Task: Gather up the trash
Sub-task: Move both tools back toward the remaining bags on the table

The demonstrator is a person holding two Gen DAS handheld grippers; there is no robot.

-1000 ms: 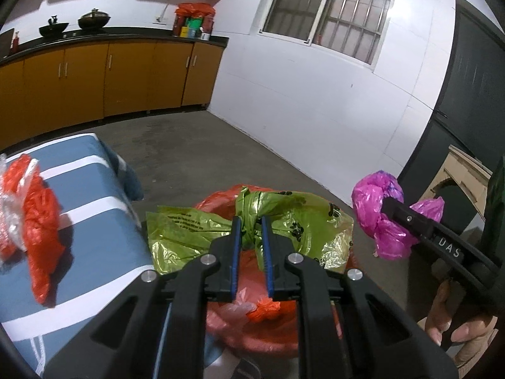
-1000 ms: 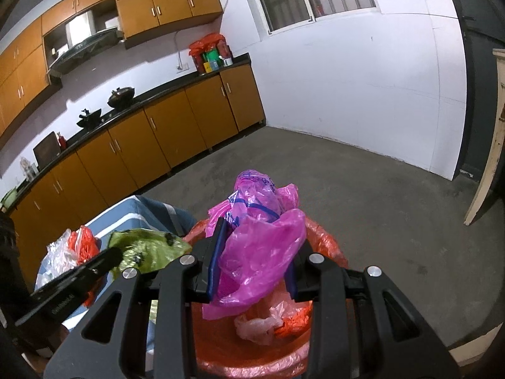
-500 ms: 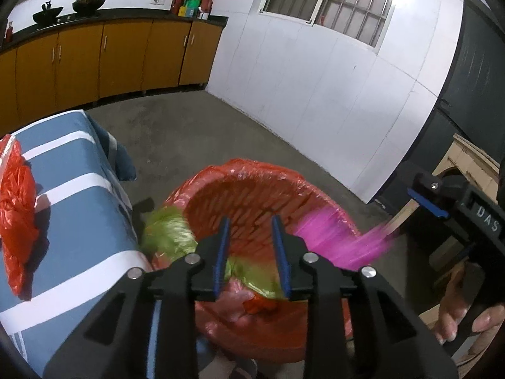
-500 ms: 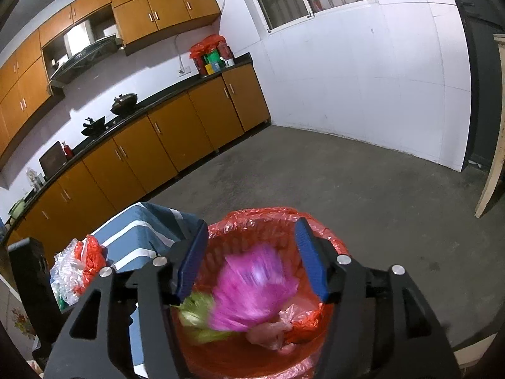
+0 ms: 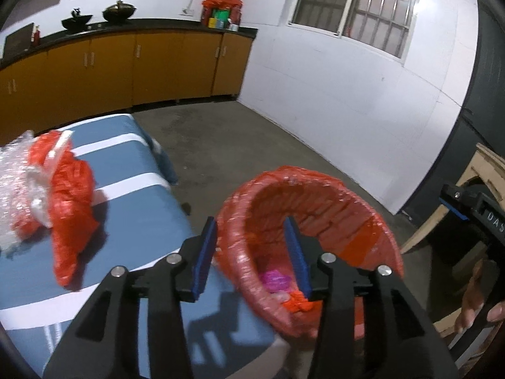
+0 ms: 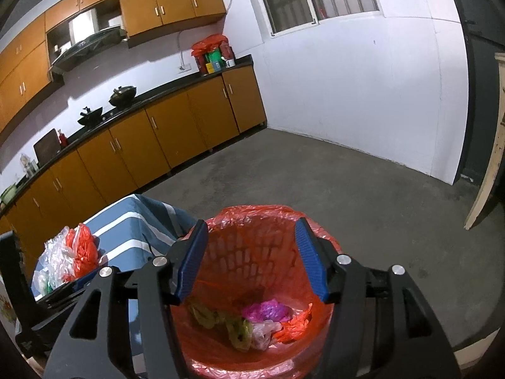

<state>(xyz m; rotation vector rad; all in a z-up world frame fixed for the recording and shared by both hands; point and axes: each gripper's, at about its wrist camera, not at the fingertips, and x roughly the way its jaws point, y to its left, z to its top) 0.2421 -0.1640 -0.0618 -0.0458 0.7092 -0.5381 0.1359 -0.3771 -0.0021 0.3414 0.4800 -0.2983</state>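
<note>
Right wrist | right claw (image 6: 251,260) released, pink bag (image 6: 267,310) now in bin (image 6: 318,240) | left claw (image 5: 251,257) opening, empty, green bag (image 6: 235,327) dropped

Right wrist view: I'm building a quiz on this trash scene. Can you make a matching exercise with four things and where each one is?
Things:
1. pink bag
2. red bag
3. wok
4. green bag

Places:
A. on the striped table
B. bottom of the bin, right of centre
C. on the kitchen counter
D. bottom of the bin, left of the pink one

Pairs: 1-B, 2-A, 3-C, 4-D
</note>
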